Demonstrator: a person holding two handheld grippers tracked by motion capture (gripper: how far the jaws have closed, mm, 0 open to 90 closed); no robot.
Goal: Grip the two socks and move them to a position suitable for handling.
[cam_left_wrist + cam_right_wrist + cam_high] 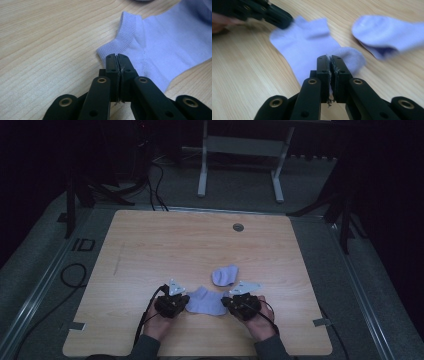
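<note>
Broadly: light wooden rectangular table (150, 250) carries everything. Flat pale lilac knitted ankle sock (206, 301) lies near front edge, stretched between both hands; second pale lilac sock (224, 275), bunched, sits just beyond it, apart. Left gripper (184, 301), black two-jaw tool, at sock's left end: jaws clenched, tips at ribbed cuff corner (125, 30), fabric pinched between pads. Right gripper (226, 301) at sock's right end: jaws pressed together on sock's rounded end, loose fibres visible in seam between pads.
</note>
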